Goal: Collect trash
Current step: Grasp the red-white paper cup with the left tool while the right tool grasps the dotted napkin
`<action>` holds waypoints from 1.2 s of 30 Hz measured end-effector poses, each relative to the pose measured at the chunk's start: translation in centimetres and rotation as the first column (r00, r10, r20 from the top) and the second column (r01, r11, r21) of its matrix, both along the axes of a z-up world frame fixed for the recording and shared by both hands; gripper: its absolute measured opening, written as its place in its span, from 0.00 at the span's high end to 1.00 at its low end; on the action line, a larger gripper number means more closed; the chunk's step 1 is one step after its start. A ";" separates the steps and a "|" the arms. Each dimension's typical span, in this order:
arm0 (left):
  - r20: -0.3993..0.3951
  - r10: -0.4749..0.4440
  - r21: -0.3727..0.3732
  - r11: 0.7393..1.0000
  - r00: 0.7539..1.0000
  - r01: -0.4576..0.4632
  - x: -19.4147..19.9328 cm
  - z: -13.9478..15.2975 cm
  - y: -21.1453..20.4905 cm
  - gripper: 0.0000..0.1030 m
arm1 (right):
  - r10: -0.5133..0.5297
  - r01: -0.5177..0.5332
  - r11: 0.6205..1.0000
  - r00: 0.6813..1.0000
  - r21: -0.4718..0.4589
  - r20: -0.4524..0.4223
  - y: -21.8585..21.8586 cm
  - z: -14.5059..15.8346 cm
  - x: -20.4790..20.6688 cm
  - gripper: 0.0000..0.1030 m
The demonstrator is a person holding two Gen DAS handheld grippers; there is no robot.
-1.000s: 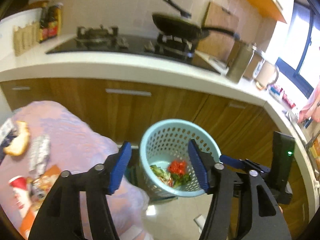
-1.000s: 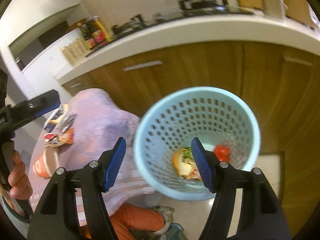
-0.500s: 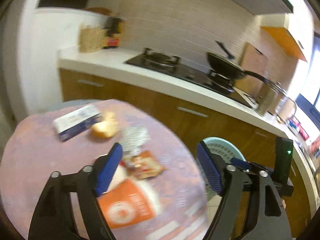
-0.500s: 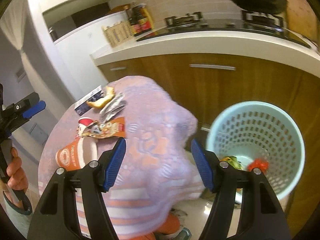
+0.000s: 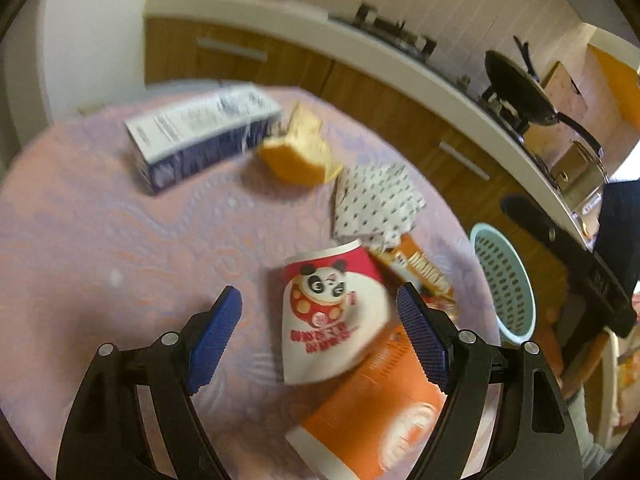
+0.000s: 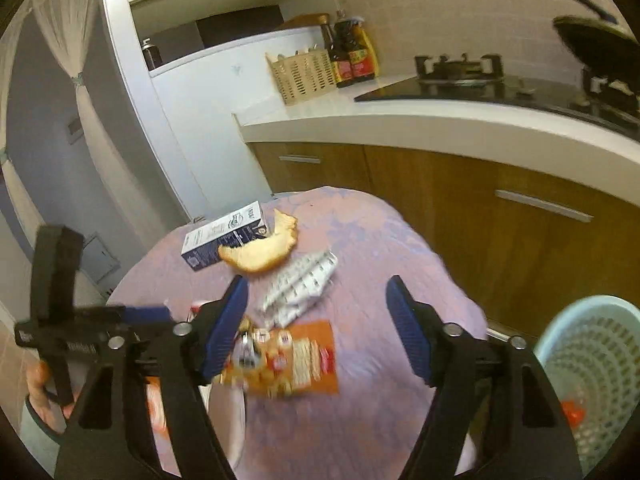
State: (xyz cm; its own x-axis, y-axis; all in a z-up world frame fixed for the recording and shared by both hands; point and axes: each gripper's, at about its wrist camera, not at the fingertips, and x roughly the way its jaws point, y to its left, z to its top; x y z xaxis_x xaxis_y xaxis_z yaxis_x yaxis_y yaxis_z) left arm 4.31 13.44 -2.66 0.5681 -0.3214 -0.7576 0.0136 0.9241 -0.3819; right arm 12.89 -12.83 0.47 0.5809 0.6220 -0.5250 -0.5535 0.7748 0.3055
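Observation:
Trash lies on a round table with a lilac cloth [image 5: 100,240]: a blue-and-white carton [image 5: 200,136], a piece of bread [image 5: 298,152], a spotted wrapper [image 5: 376,200], an orange snack bag [image 6: 296,360], a white panda paper cup [image 5: 332,312] and an orange cup [image 5: 384,408], both on their sides. My left gripper [image 5: 320,340] is open and empty, just above the panda cup. My right gripper [image 6: 316,324] is open and empty over the snack bag. The light blue trash basket [image 6: 596,368] stands on the floor to the table's right, with scraps inside.
A wooden kitchen counter [image 6: 440,128] with a gas hob and a black pan [image 5: 520,88] runs behind the table. A wicker basket and sauce bottles [image 6: 352,56] stand on it. The right gripper's body [image 5: 568,264] shows at the right of the left wrist view.
Both grippers swung left from the trash basket to over the table. The left one came down close above the panda cup; the right one now hangs over the snack bag.

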 end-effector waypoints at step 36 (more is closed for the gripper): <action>0.262 0.026 -0.046 0.999 0.965 -0.014 -2.9 4.5 1.7 0.60 | 0.066 -0.066 0.998 0.997 -0.005 0.026 5.1 -1.3 2.9 0.98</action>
